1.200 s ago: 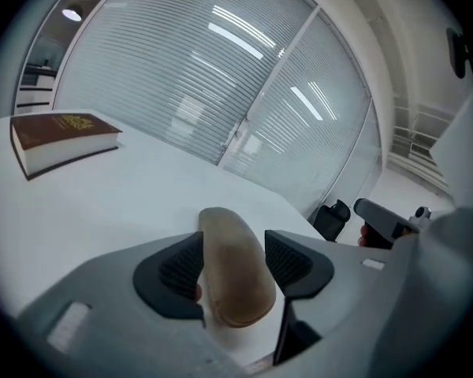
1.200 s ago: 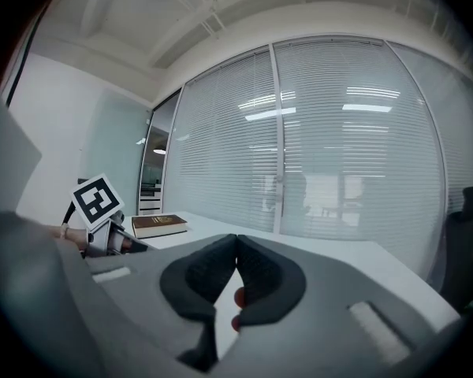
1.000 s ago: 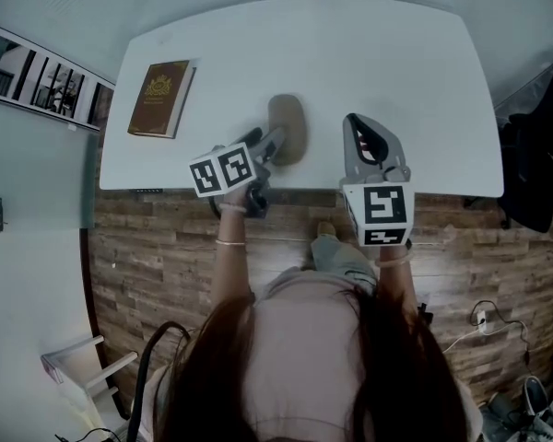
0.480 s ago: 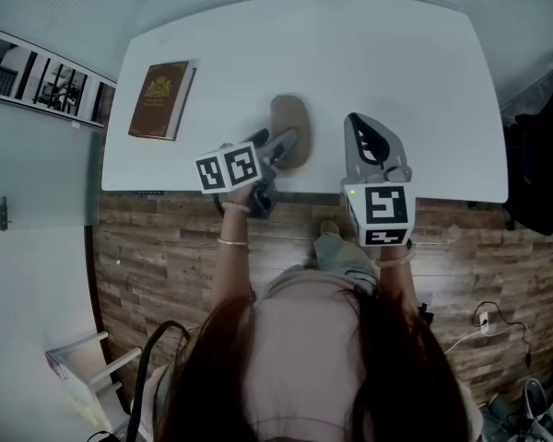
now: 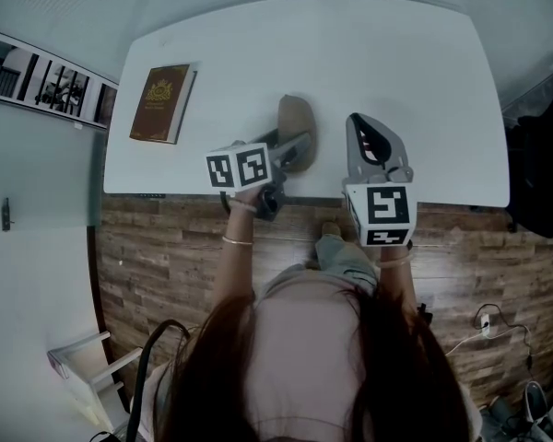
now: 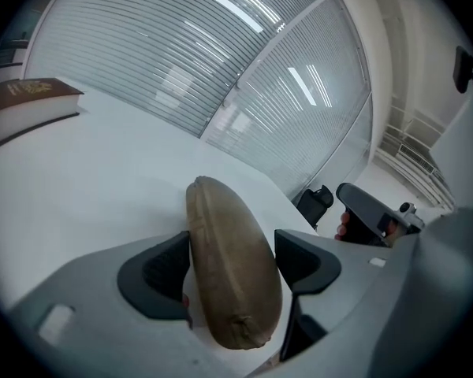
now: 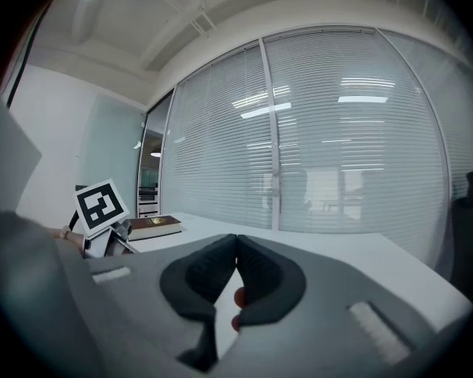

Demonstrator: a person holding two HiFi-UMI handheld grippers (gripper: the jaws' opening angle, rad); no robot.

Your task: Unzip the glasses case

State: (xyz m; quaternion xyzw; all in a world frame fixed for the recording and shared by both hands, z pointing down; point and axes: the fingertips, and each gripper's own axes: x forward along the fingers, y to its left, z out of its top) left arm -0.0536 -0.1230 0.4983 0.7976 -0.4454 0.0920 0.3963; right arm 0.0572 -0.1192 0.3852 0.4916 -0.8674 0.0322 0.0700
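Left tongs (image 6: 230, 262) slid right and just spread wide, now straddling the glasses case (image 5: 297, 122) near the counter (image 5: 396, 53) front edge, right tongs (image 7: 236, 246) pressed together empty beside it, so we judge unzipping hasn't started.

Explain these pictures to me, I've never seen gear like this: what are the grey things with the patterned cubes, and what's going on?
A person holds a grey two-fingered tool in each hand. One camera sits on the head, looking down; one rides on each tool. On the white table lie a brown book and a tan glasses case. The left gripper has just been opening; its fingers stand apart with the case between them. The right gripper is shut, empty.
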